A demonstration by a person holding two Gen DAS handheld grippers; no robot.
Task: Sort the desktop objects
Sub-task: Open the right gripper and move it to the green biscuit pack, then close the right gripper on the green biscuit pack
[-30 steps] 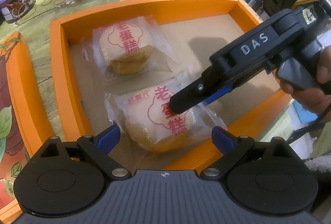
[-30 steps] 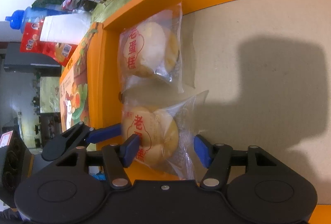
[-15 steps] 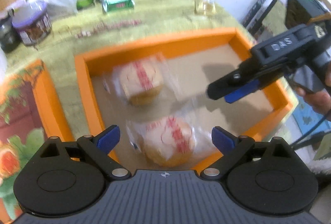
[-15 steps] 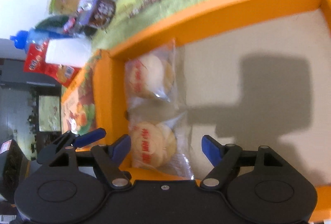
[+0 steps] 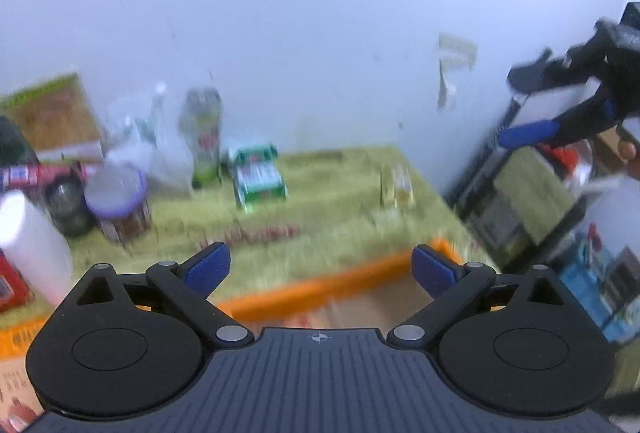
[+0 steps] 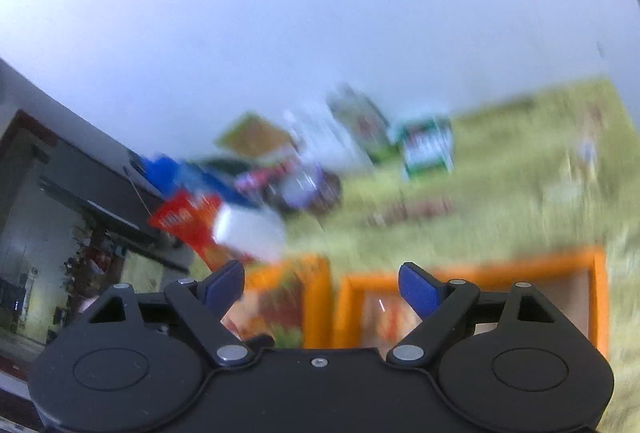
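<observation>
Cakes are gone from both my views now — a second ago two wrapped sponge cakes lay side by side on the cardboard floor of the orange tray (image 5: 340,293), the nearer one between my right pads. They were left inside it; only its far rim and a strip of floor show below my left gripper (image 5: 320,269), and its corner behind my right gripper (image 6: 322,283). My right jaws have just been opening, and nothing sits between them; the left jaws also stand wide and empty. Both views have swung up from the tray to the far side of the table and the wall, everything smeared with motion. I judge that cake sorted, and the next pick lies among the clutter ahead.

Tray walls look thick, matte and square-edged. Beyond them, on the mottled green tablecloth (image 5: 340,193), stand a glossy green-and-white packet (image 5: 260,177), a tall can (image 5: 206,137), a purple-lidded jar (image 5: 116,193) and crinkled clear bags (image 5: 148,137).
</observation>
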